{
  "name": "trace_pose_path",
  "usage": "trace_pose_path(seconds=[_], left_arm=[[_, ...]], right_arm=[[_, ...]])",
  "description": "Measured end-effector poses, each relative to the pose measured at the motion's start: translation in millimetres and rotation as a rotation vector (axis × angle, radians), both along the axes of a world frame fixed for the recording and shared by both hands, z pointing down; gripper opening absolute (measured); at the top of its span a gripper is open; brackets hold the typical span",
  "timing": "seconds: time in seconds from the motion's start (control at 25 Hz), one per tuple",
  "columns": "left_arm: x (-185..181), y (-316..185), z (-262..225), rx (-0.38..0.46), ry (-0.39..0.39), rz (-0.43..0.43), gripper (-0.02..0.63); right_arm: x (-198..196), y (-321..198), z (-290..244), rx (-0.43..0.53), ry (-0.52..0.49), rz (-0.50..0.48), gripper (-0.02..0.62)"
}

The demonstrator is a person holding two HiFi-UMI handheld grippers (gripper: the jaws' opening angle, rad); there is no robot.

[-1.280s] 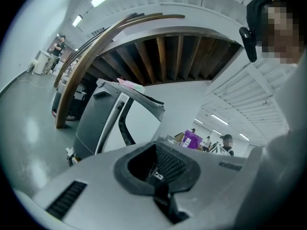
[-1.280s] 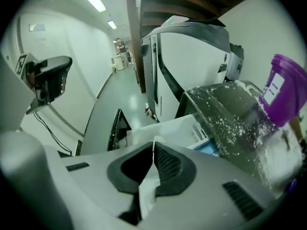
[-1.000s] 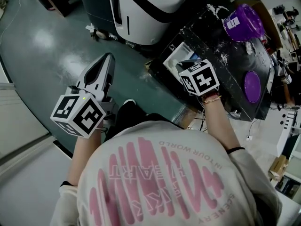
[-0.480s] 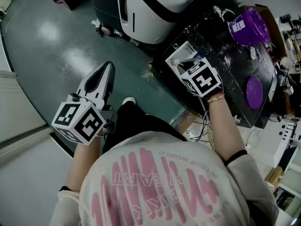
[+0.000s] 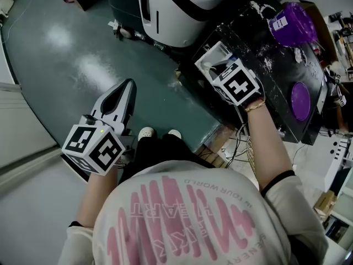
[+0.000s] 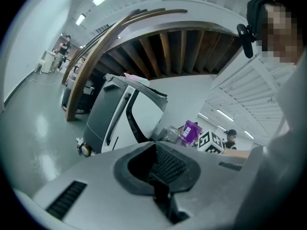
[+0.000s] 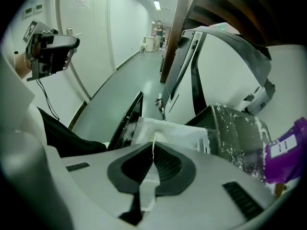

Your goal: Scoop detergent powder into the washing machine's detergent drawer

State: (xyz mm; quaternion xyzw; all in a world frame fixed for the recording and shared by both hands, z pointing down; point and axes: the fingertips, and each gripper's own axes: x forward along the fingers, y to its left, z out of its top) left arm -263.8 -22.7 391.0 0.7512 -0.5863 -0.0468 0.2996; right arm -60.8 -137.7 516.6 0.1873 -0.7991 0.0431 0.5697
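**A:** Where's the drawer?

**B:** Just past the tips of my right gripper (image 7: 153, 152): the white drawer (image 7: 172, 131), pulled out. My jaws pinch a thin white handle (image 7: 147, 186), which I take to be the scoop's.

**A:** How do I empty it cleanly?

**B:** I'd keep low and roll slowly, so nothing joins the spilled powder on the machine top (image 7: 235, 128). My left gripper (image 6: 158, 171), pressed together and empty, hangs well aside.

The head view looks steeply down past the person's shirt (image 5: 182, 220) at the floor (image 5: 71, 54). The left gripper view faces almost level, far off; the right gripper view tilts down, close over the detergent drawer (image 7: 173, 128). All three share the purple tub (image 5: 291, 22).
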Motion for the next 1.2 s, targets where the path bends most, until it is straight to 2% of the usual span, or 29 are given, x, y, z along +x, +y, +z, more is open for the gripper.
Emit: trace_pose_path(seconds=[0.44,0.64,0.8,1.0,1.2], left_arm=[[-20,-19,-23,0.075,-0.018,0.124,0.002],[-37,-22,-24,0.092,-0.011,0.126,0.002],[-45,-22,-26,0.105,0.0,0.136,0.002],[-54,-25,-30,0.118,0.016,0.146,0.002],[-59,-24,-30,0.13,0.03,0.158,0.002]], right_arm=[[4,-7,-5,0.086,0.042,0.091,0.003],[3,-7,-4,0.122,0.092,0.11,0.003],[3,-10,-8,0.197,0.15,0.11,0.004],[3,-16,-19,0.244,0.147,0.178,0.005],[1,-15,-25,0.282,0.168,0.2,0.005]])
